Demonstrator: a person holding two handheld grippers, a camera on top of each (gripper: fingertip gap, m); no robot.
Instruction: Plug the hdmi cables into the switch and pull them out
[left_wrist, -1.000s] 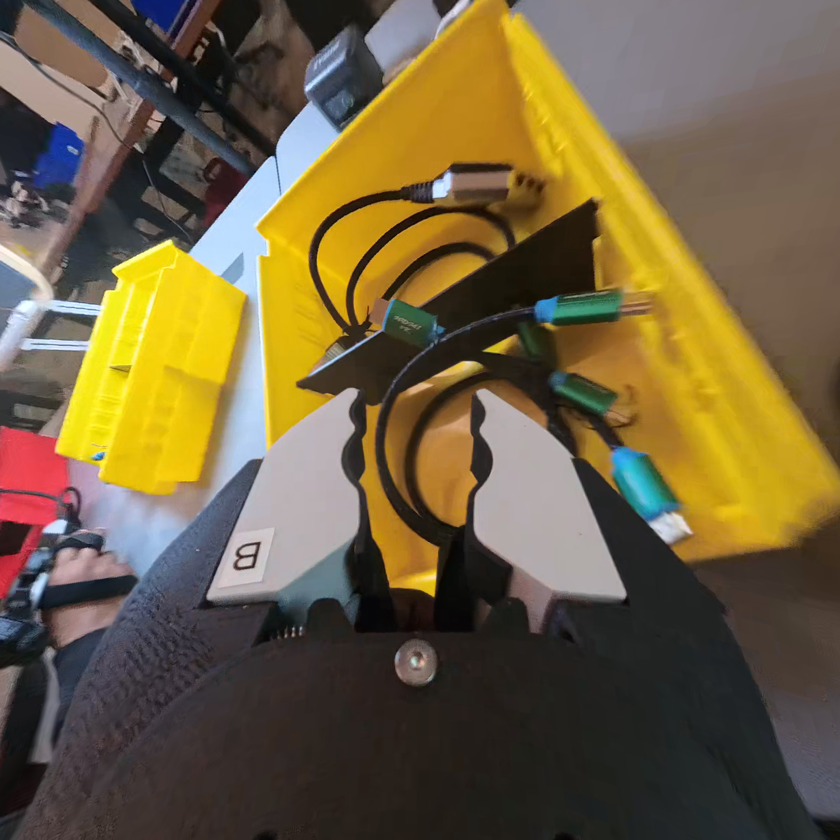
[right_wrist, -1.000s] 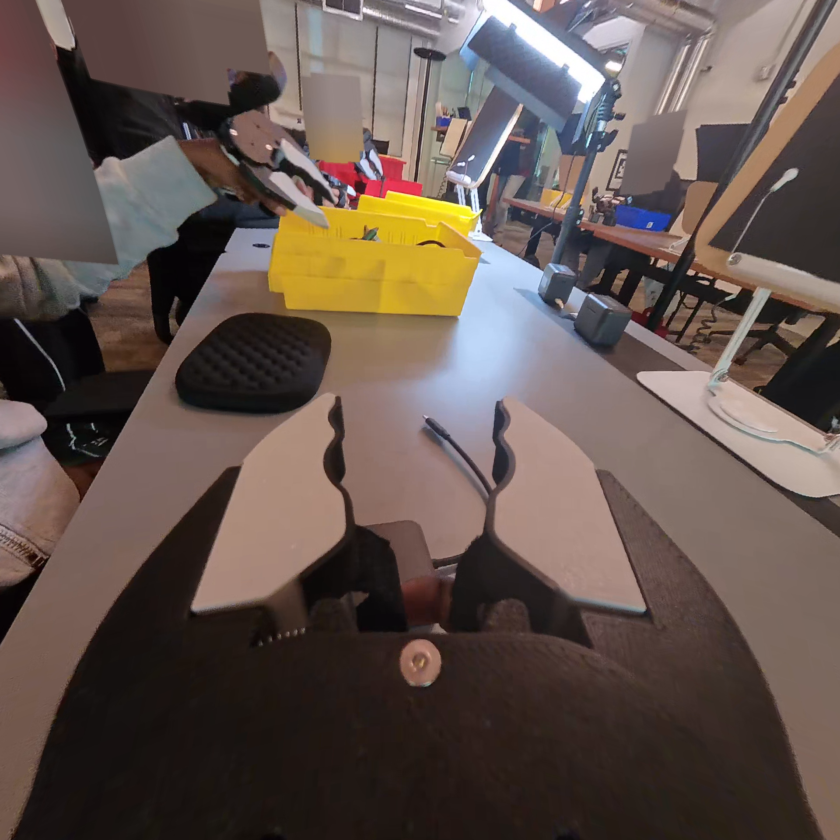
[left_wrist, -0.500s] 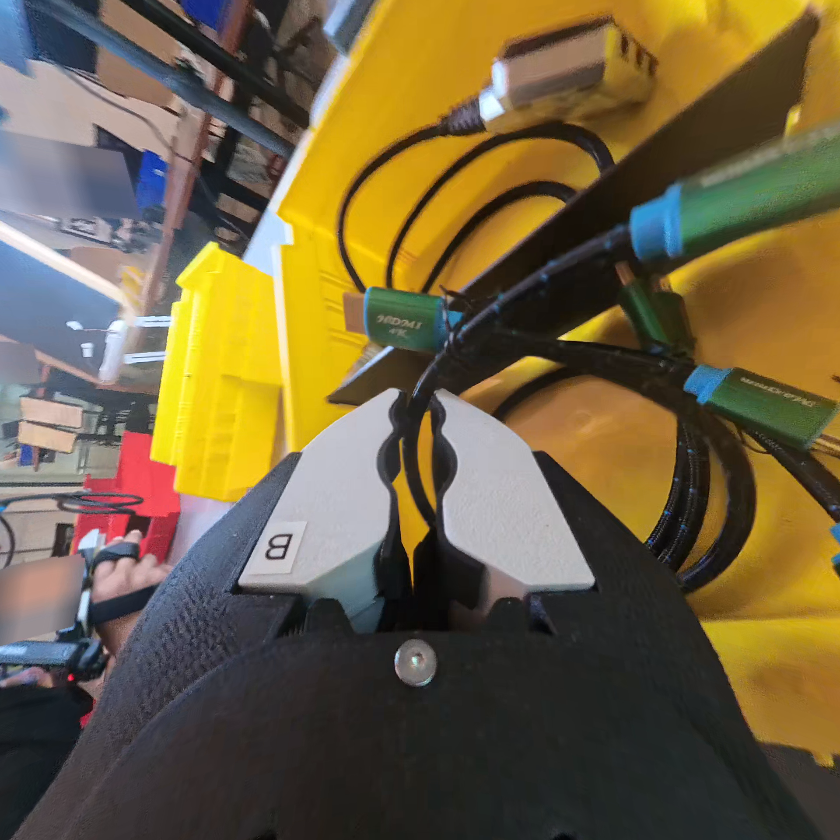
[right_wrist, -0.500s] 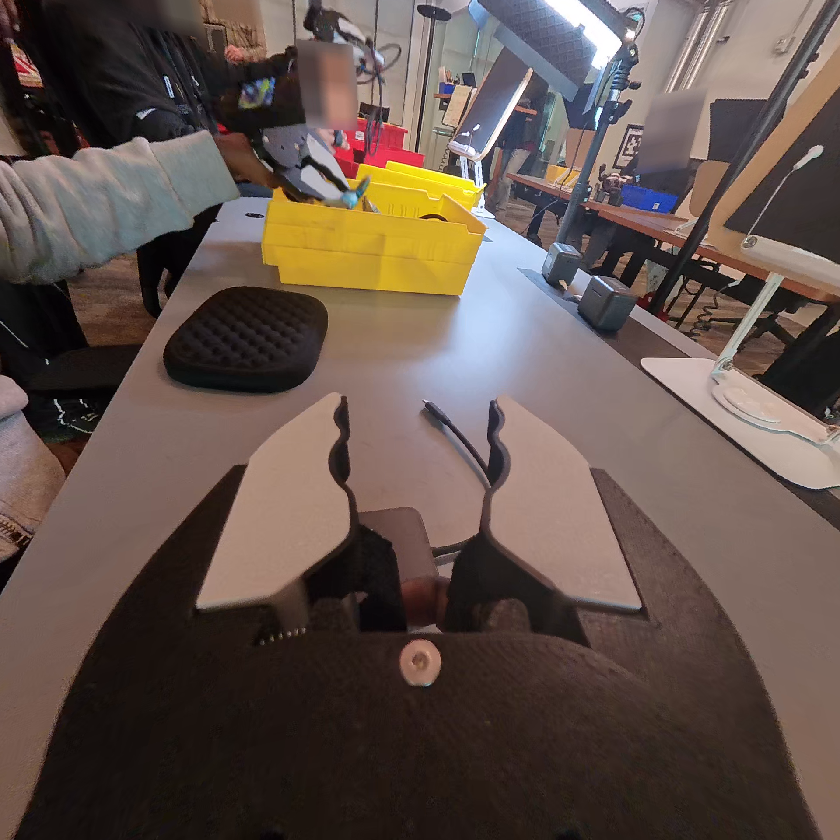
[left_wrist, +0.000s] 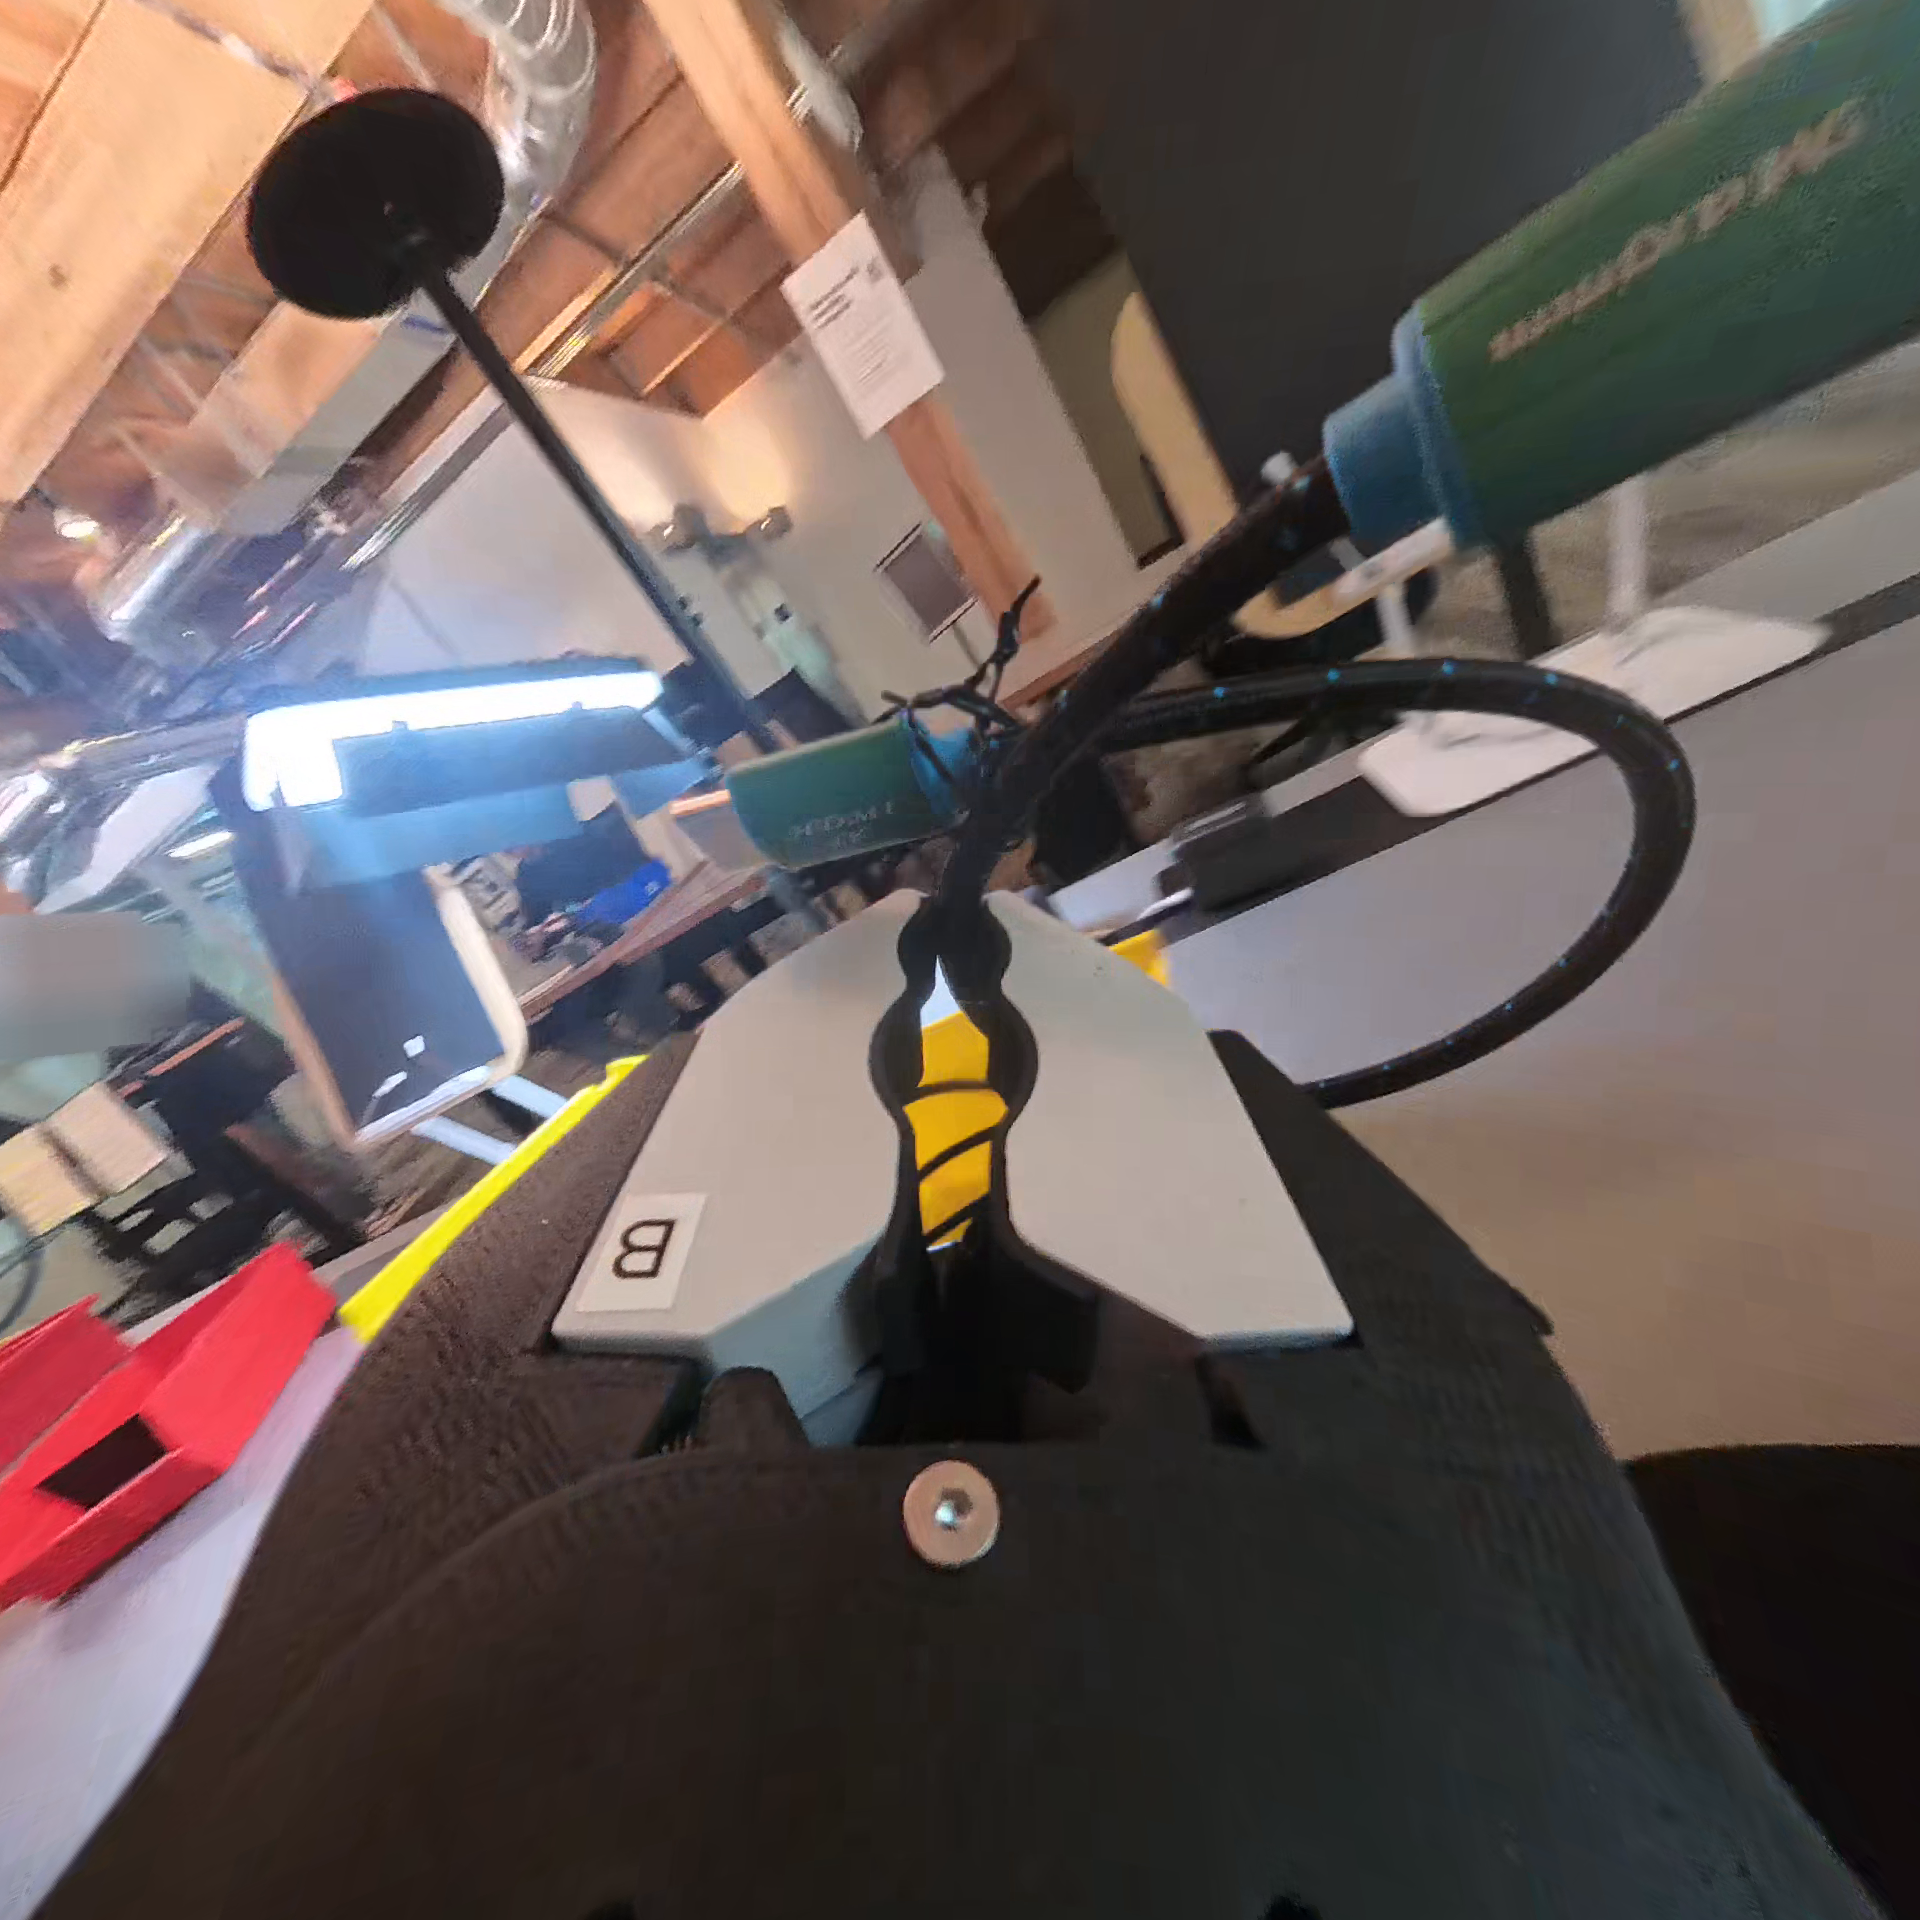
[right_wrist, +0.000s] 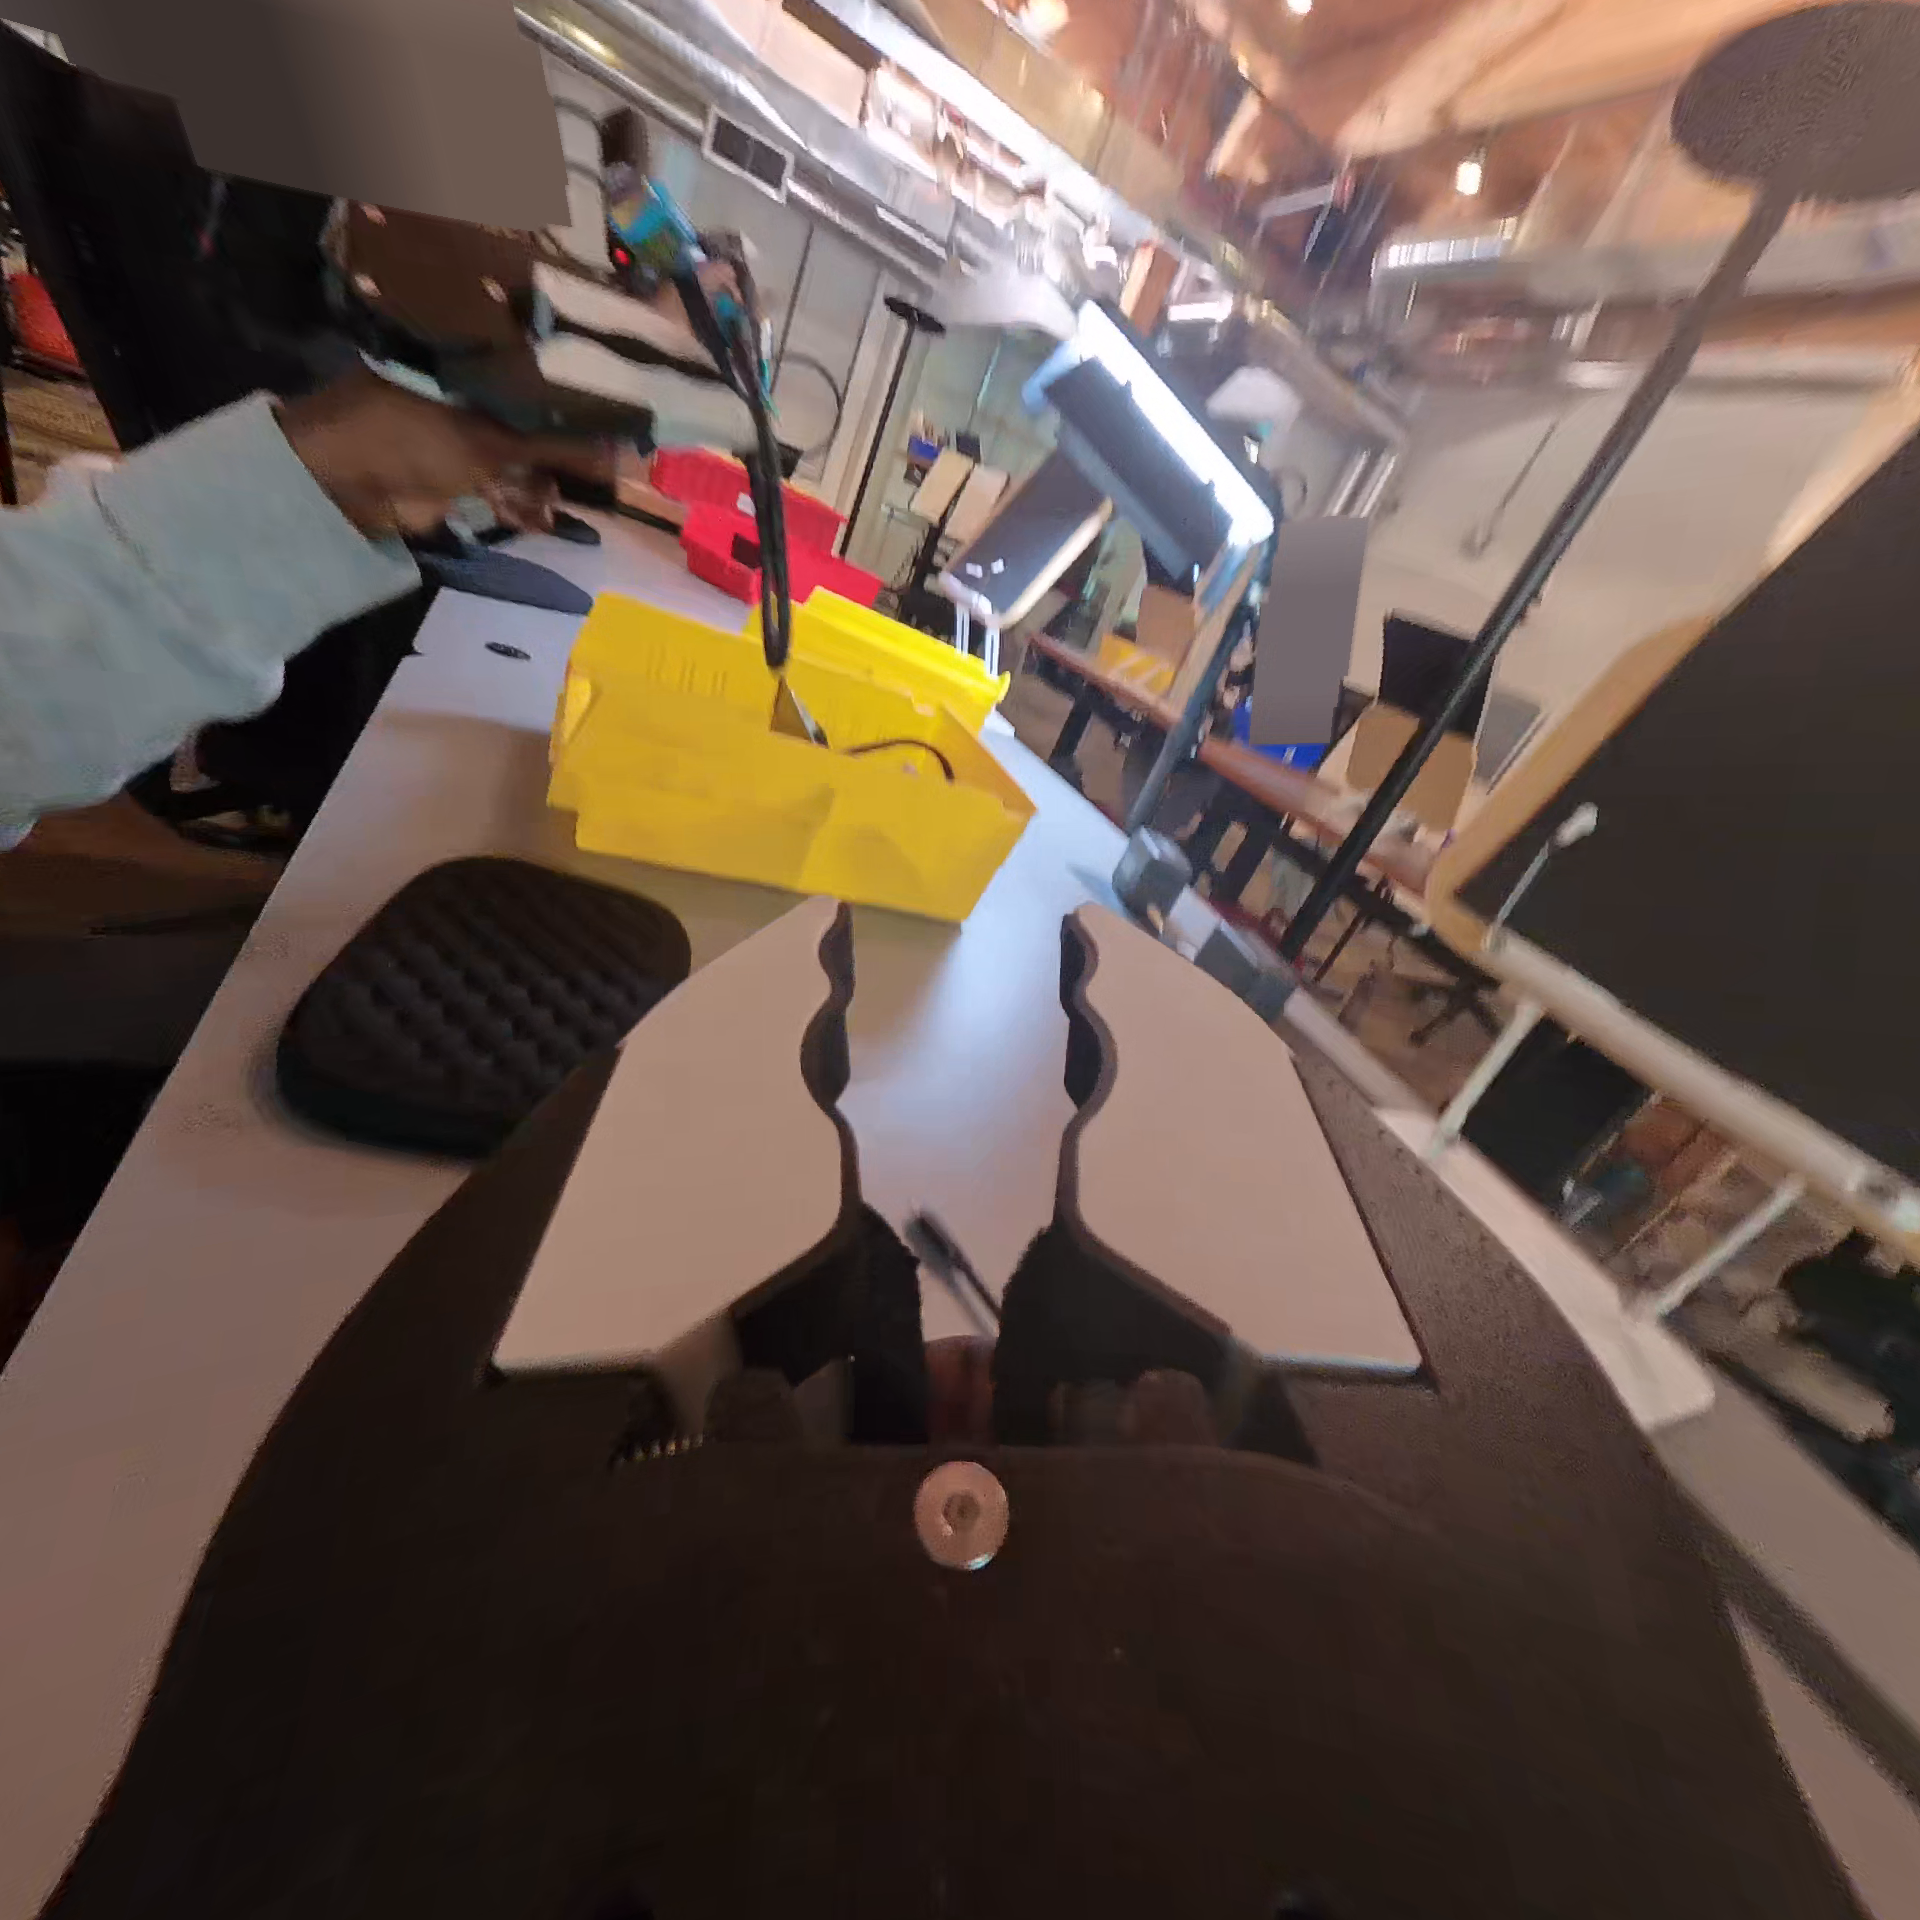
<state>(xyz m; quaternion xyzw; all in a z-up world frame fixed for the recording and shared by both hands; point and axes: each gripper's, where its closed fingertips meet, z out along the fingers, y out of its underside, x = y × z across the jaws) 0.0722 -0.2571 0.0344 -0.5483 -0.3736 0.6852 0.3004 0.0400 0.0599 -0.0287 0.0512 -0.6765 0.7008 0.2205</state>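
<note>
Grey table (right_wrist: 935, 1039), workshop behind. Change since a moment ago: left gripper (left_wrist: 951, 935), fingertips clamped on the braided HDMI cable (left_wrist: 1621, 831), has lifted it out of the yellow bin (right_wrist: 779, 790); it now hangs above, so plugging comes next. Switch: probably hidden under the right gripper (right_wrist: 951, 935), jaws wide, empty. Writing: green plug (left_wrist: 831, 795) printed; finger sticker lettered.

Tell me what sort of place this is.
Probably a workshop or lab set up for recording: a panel light on a stand, yellow and red parts bins on a long grey table, and exposed wooden ceiling beams with ductwork.
</note>
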